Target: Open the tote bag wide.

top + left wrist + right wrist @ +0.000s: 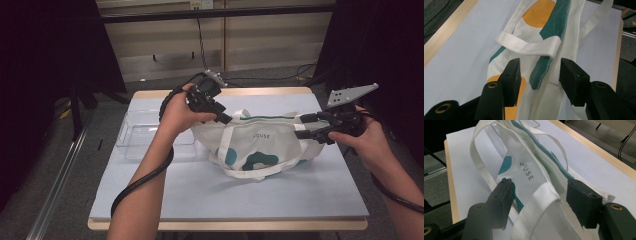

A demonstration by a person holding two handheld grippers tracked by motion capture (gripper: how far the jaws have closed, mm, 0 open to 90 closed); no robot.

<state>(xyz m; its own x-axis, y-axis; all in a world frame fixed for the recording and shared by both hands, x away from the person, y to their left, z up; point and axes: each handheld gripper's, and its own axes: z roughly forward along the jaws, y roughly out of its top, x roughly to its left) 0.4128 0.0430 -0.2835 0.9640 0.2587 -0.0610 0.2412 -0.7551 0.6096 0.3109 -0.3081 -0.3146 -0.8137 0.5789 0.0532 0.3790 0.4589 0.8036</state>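
Observation:
A white tote bag point(260, 145) with teal shapes lies on its side in the middle of the table. My left gripper point(226, 119) is at the bag's left end, tips on the fabric. In the left gripper view its jaws point(540, 75) stand apart over the bag point(529, 32), with a teal seam and a folded white strap point(529, 46) between and ahead of them; the pads do not press. My right gripper point(300, 126) is at the bag's right end. Its jaws point(542, 201) straddle a thick white strap fold point(544, 195) without touching it.
A clear plastic tray point(135, 135) sits left of the bag, behind my left forearm. The table has a light blue mat point(225, 195) with a wooden rim. Loose bag handles point(480, 167) trail toward the front edge. Dark curtains flank the table.

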